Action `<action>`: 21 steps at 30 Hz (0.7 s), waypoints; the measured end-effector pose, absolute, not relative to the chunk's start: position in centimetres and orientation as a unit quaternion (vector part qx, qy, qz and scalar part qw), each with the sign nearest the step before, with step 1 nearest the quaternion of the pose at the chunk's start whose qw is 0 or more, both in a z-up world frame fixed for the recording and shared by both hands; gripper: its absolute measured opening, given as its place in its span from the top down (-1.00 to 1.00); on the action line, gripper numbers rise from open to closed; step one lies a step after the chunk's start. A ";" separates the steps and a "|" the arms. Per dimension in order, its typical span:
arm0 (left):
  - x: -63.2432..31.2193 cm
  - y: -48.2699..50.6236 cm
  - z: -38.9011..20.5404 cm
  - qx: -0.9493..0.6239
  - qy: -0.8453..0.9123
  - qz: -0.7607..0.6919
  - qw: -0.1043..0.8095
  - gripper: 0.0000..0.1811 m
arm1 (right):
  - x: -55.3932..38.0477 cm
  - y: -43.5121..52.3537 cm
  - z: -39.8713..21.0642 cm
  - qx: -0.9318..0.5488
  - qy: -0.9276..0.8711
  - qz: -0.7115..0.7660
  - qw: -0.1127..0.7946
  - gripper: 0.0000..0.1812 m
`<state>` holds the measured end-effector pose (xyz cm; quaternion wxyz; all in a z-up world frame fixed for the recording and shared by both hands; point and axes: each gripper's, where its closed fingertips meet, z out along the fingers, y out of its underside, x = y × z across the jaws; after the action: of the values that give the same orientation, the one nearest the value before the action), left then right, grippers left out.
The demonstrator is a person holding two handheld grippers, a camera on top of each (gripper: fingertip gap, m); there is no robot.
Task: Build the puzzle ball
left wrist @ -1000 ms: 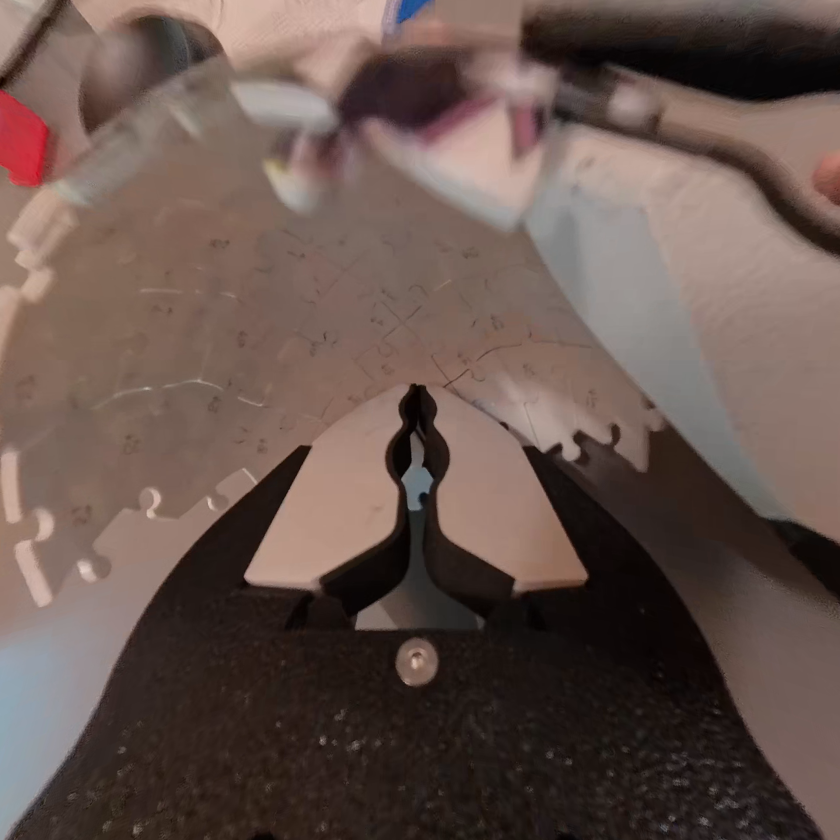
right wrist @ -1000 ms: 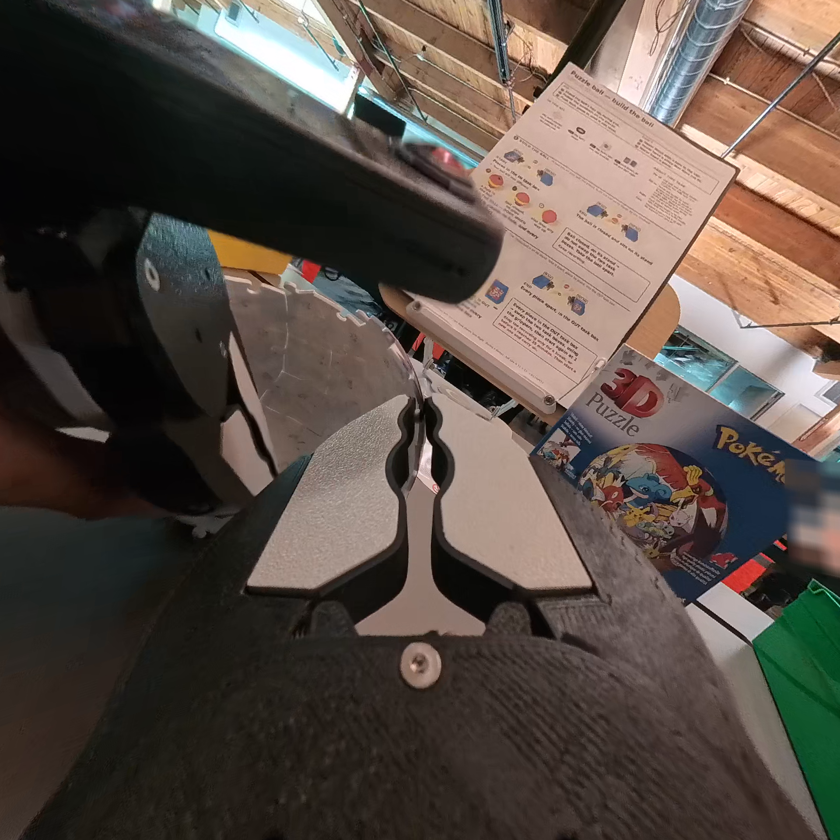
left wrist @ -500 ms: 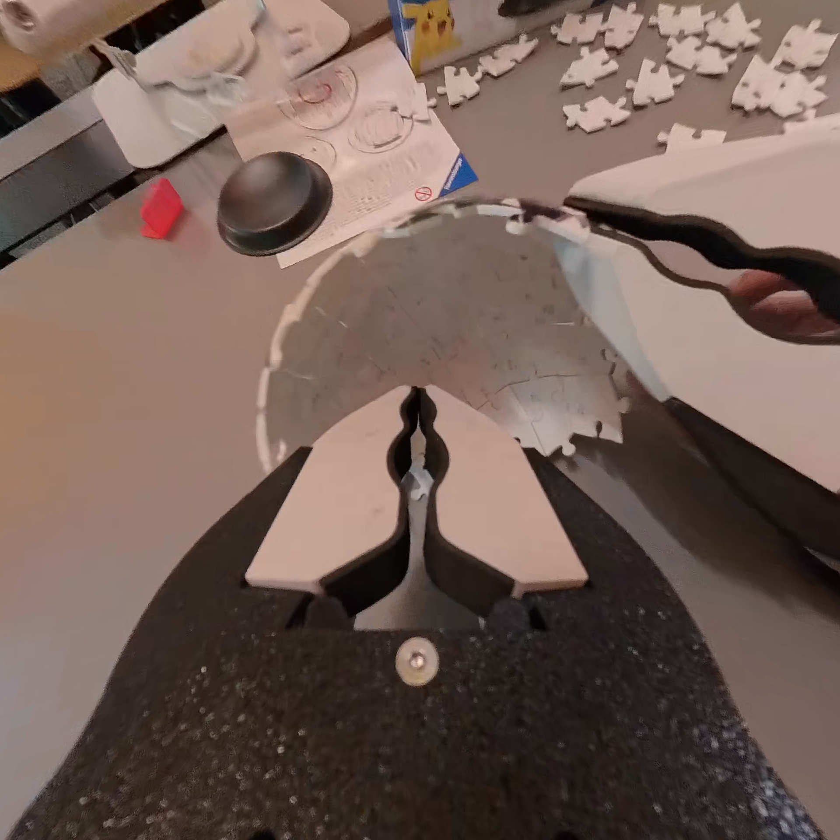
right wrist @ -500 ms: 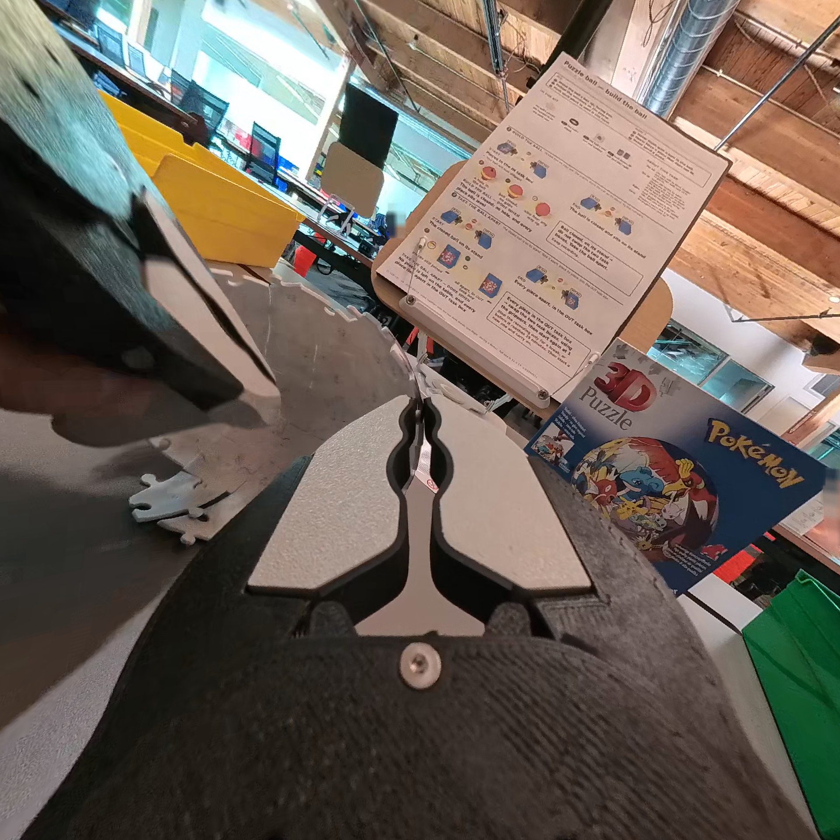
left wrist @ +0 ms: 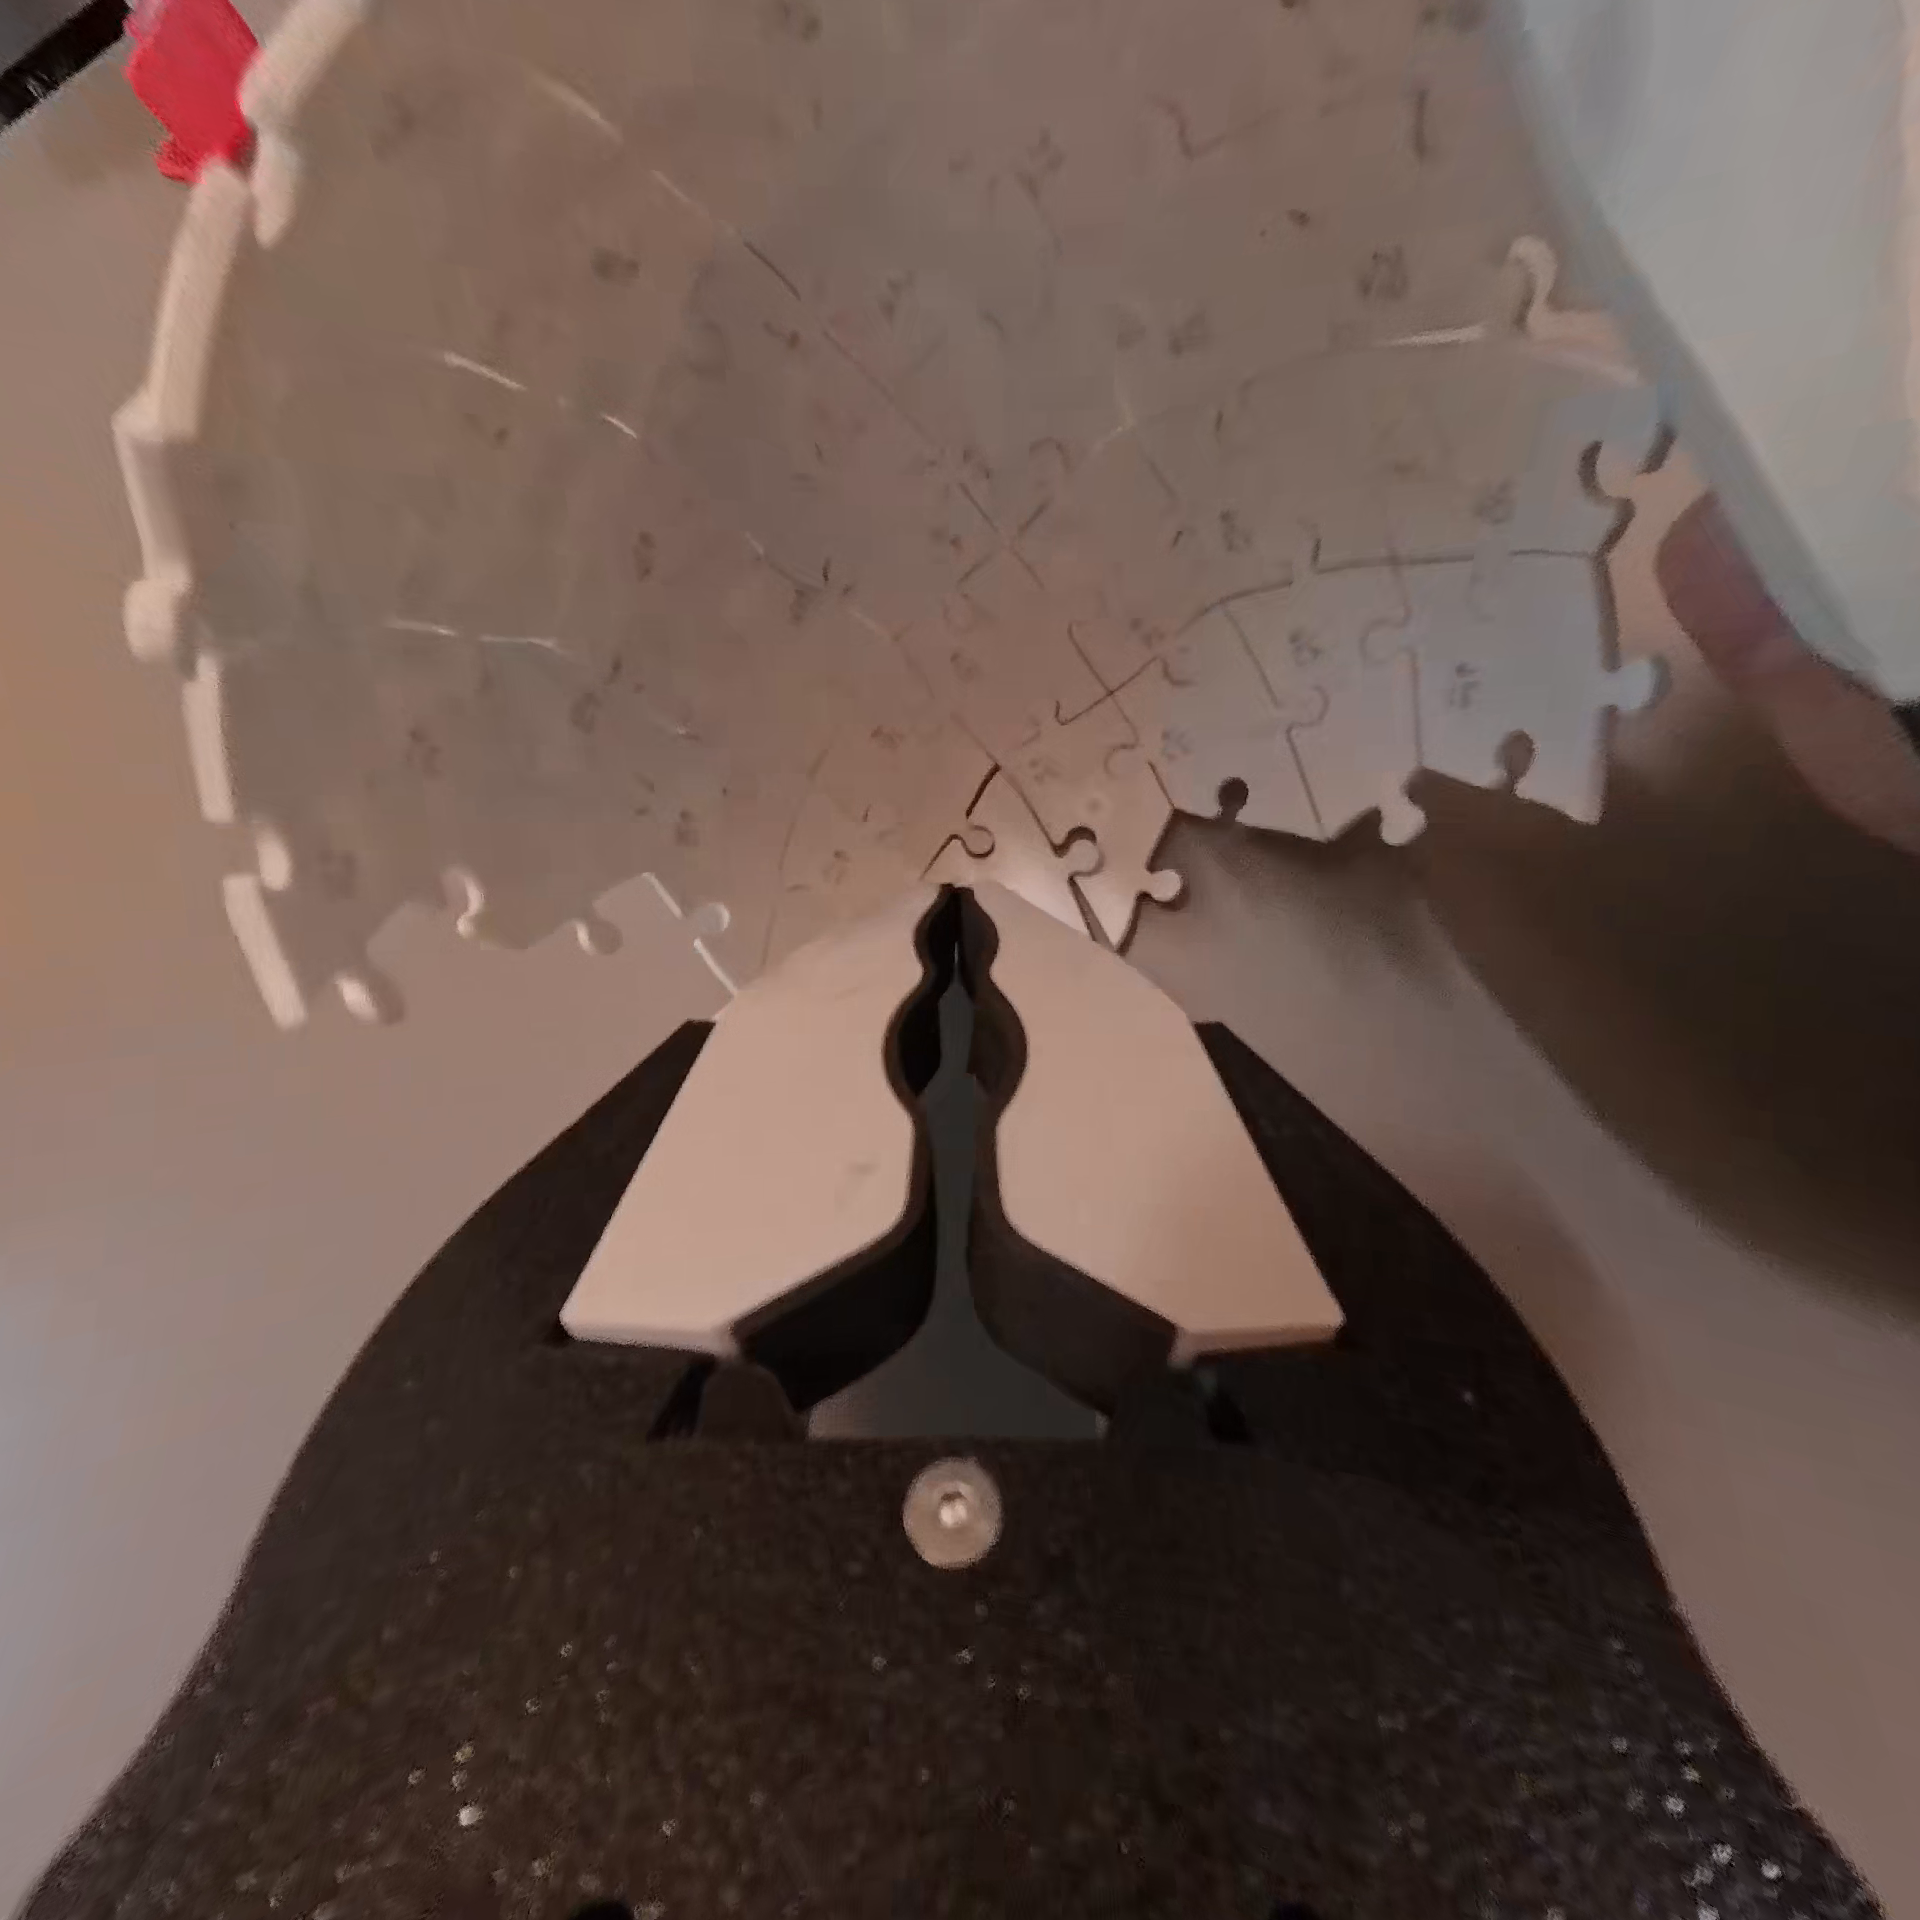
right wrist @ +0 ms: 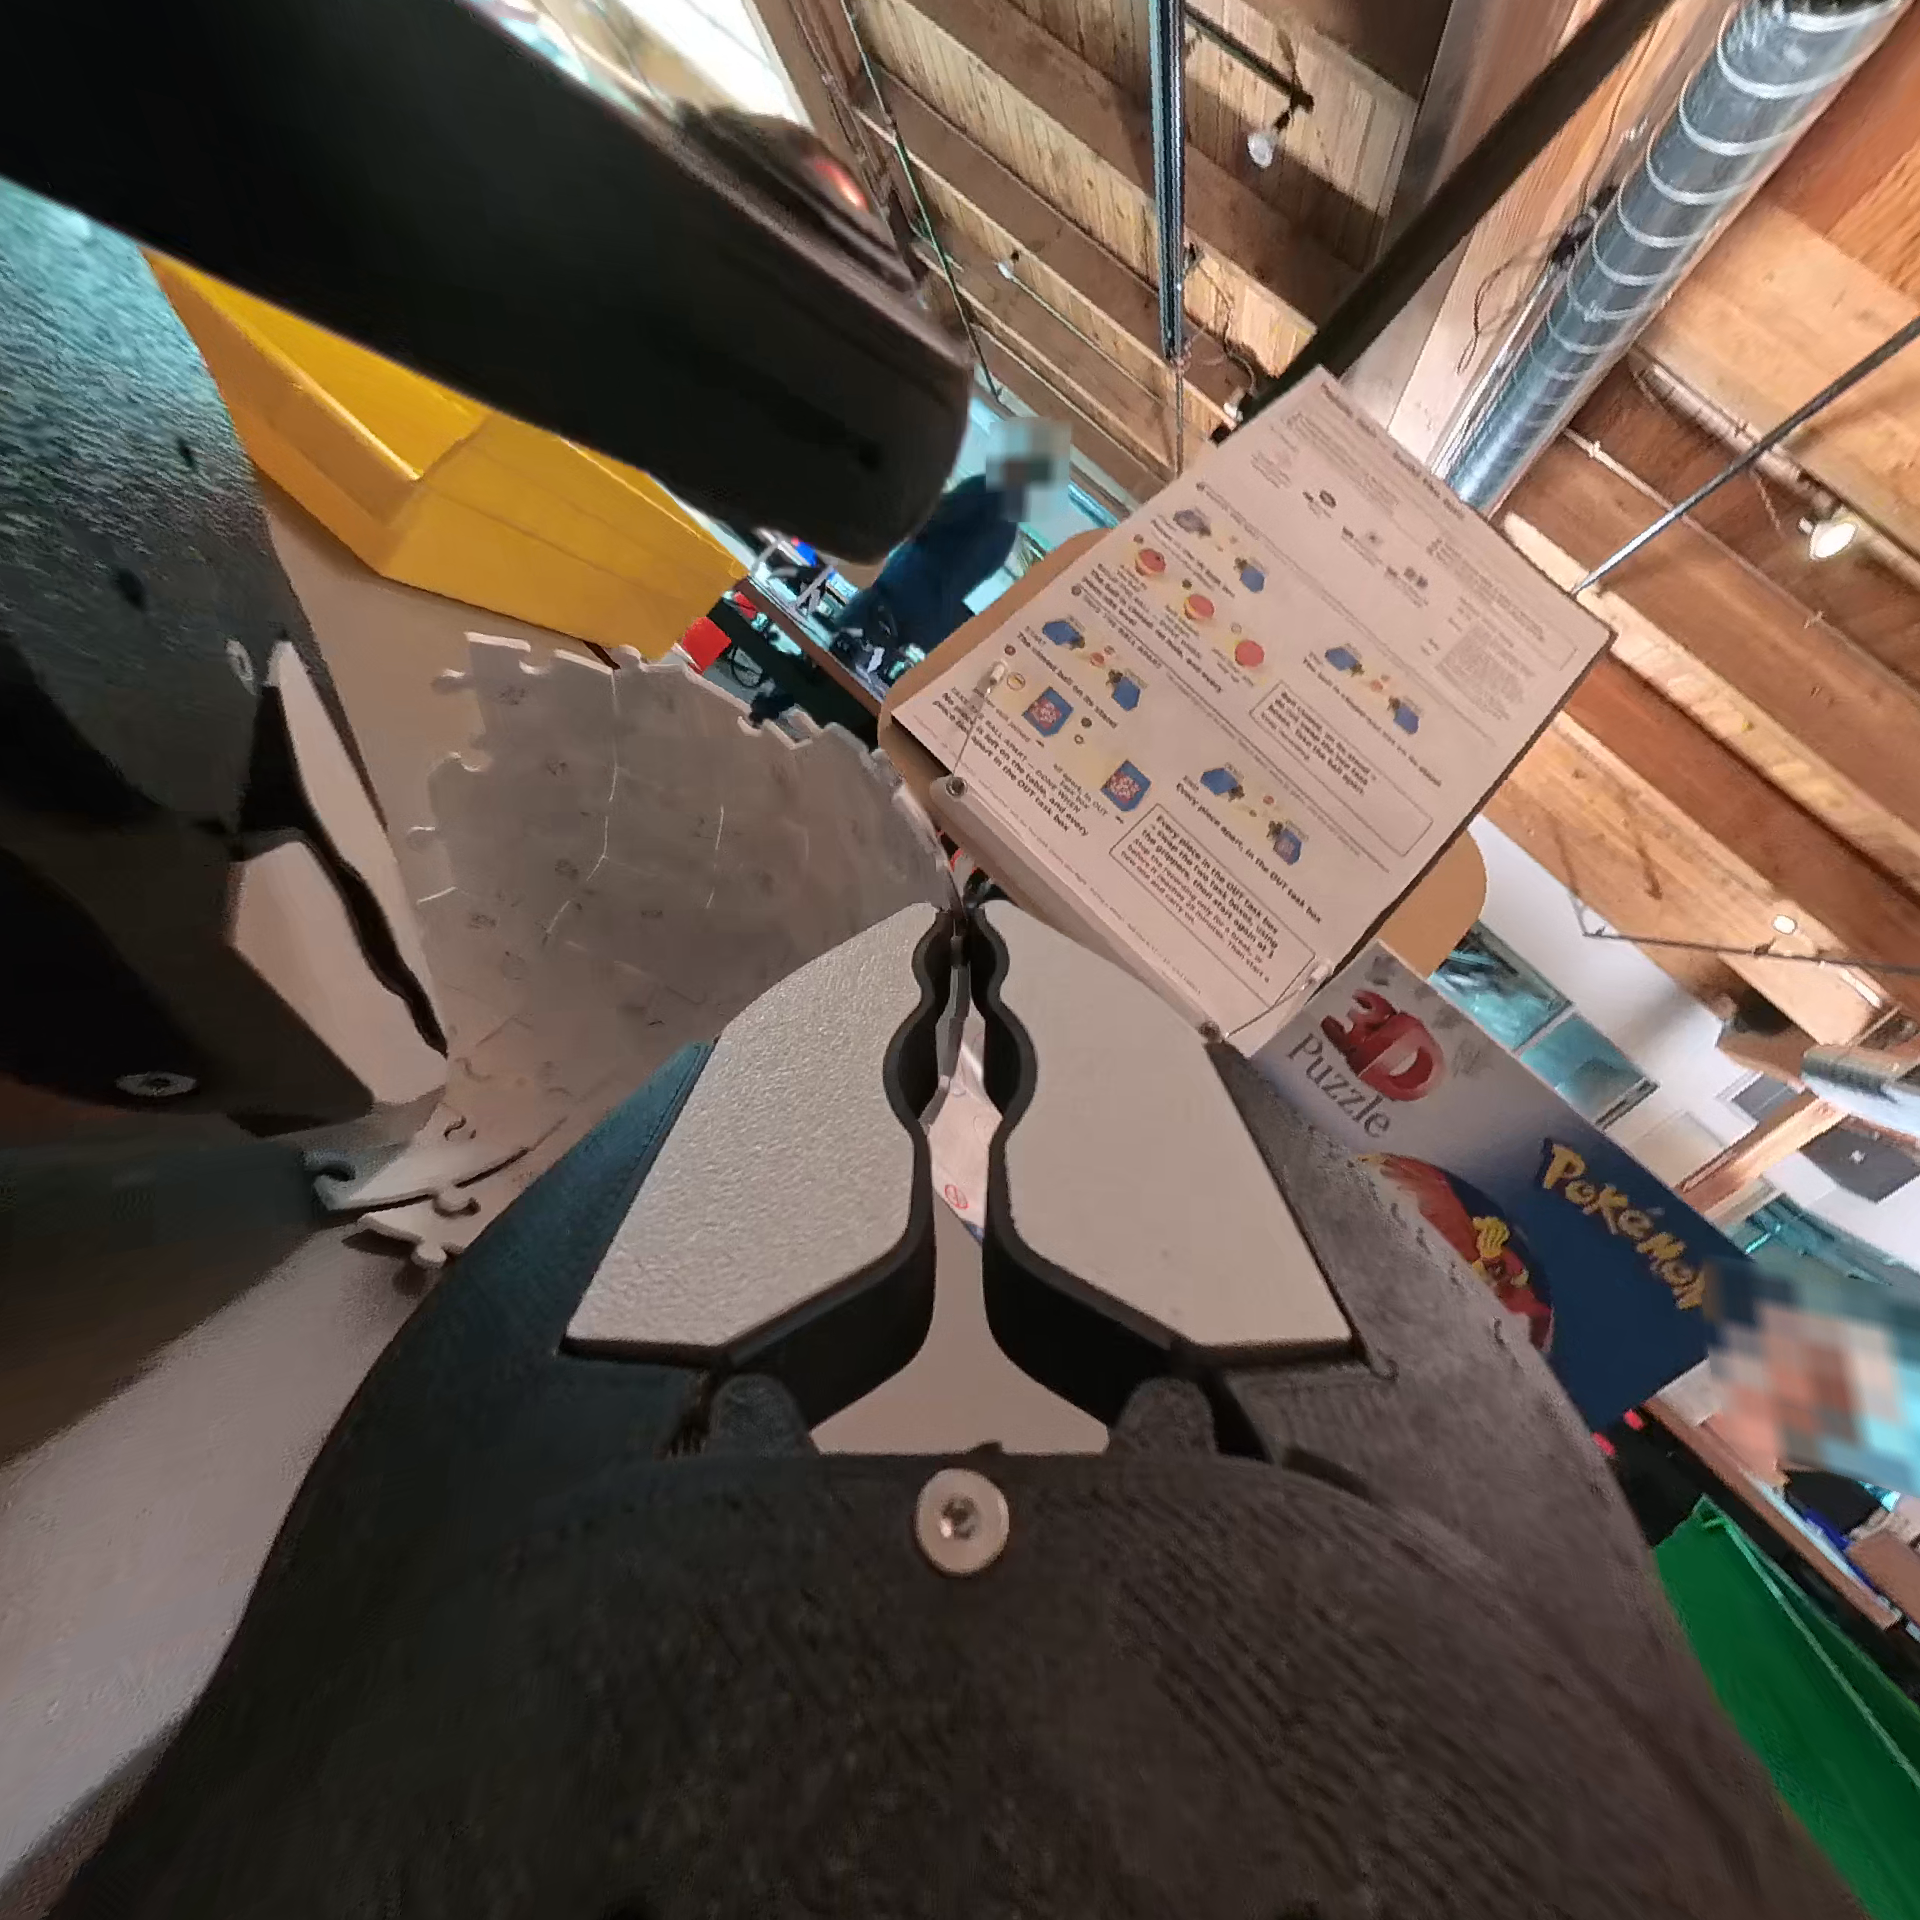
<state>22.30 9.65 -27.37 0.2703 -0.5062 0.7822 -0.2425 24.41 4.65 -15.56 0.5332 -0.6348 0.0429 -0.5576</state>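
Note:
The half-built puzzle ball is a curved shell of joined pale grey pieces with a jagged rim; its inner side (left wrist: 831,468) fills the upper left wrist view. My left gripper (left wrist: 956,925) is shut on its lower rim. In the right wrist view the shell (right wrist: 644,862) curves up at centre left, and my right gripper (right wrist: 961,935) is shut on its thin rim edge. The left gripper's black body and white fingers (right wrist: 332,831) show at the left of that view, also on the shell. The right gripper's pale finger (left wrist: 1766,260) is blurred at the left wrist view's right edge.
A red block (left wrist: 197,94) lies on the grey table (left wrist: 208,1247). Behind the shell are a yellow bin (right wrist: 447,488), an instruction sheet on a stand (right wrist: 1247,748), the blue puzzle box (right wrist: 1507,1195), a green bin (right wrist: 1808,1704) and a distant person (right wrist: 956,561). About 12 centimeters separates my left fingertips from my right. Left tips and right tips are each some 30 centimeters from the red block (left wrist: 197,94).
The shell and both grippers have tilted and swung. The shell now fills the left wrist view, hiding the loose pieces and black stand seen half a second ago. Both grips are unchanged.

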 end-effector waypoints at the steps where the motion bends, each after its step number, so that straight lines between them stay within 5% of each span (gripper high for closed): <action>1: 22.4 9.6 -27.4 -0.508 0.780 -0.246 0.271 1.00 | 24.2 4.8 -15.4 -0.633 0.034 -0.562 0.531 0.97; 21: 22.3 9.7 -26.4 -0.546 0.728 -0.307 0.280 1.00 | 22.4 5.5 -15.4 -0.631 0.002 -0.583 0.511 0.96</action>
<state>22.28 9.69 -26.35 0.2796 -0.5460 0.7275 -0.3072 22.37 5.54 -15.36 0.5115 -0.6314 0.0022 -0.5829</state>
